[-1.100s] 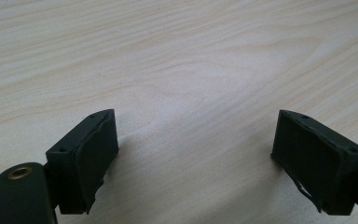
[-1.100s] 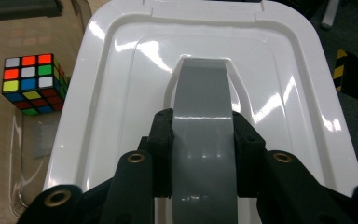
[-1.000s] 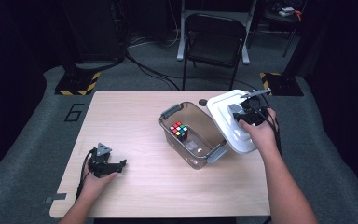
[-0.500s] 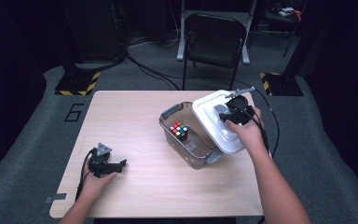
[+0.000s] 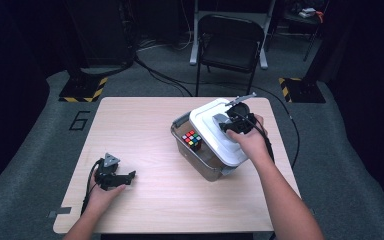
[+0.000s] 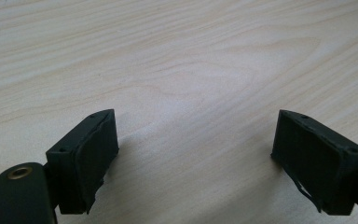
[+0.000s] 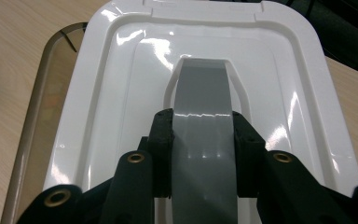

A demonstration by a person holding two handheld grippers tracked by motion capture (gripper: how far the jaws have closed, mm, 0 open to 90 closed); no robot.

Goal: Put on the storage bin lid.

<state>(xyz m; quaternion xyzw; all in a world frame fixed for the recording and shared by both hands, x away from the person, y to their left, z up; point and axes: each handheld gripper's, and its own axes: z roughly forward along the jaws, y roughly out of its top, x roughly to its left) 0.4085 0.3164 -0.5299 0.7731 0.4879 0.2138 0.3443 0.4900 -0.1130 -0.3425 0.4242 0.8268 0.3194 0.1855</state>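
Right hand-held gripper (image 7: 204, 154) clamps lid handle (image 7: 204, 112) (lid (image 5: 215, 130) over bin (image 5: 200, 160)).

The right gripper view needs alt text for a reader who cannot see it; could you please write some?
The right tongs are clamped on the grey handle of a white lid, jaws pressing either side. The lid sits askew over a clear bin, whose rim shows at the left above the wooden table.
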